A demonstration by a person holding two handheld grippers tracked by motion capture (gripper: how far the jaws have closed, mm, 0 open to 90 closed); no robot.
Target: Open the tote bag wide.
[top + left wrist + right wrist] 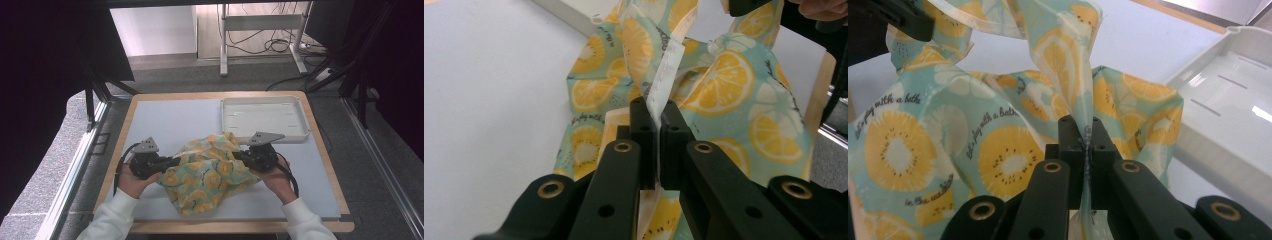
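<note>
A mint-green cloth printed with yellow citrus slices (pixel 207 172) hangs bunched between my two grippers above the pale table mat (pixel 165 120). My left gripper (pixel 177 161) is shut on the cloth's left side; in the left gripper view its jaws pinch a white hemmed edge of the cloth (pixel 664 85) at the left gripper's tips (pixel 657 107). My right gripper (pixel 236 154) is shut on the right side; in the right gripper view a fold of the cloth (pixel 1068 60) runs down between the right gripper's closed tips (pixel 1087 125). The cloth's lower part sags toward the mat.
An empty white tray (pixel 265 118) lies at the far right of the mat, just behind my right gripper, and its rim (pixel 1228 100) shows in the right gripper view. A wooden border (pixel 115 160) frames the mat. A person's white-sleeved forearms enter from below.
</note>
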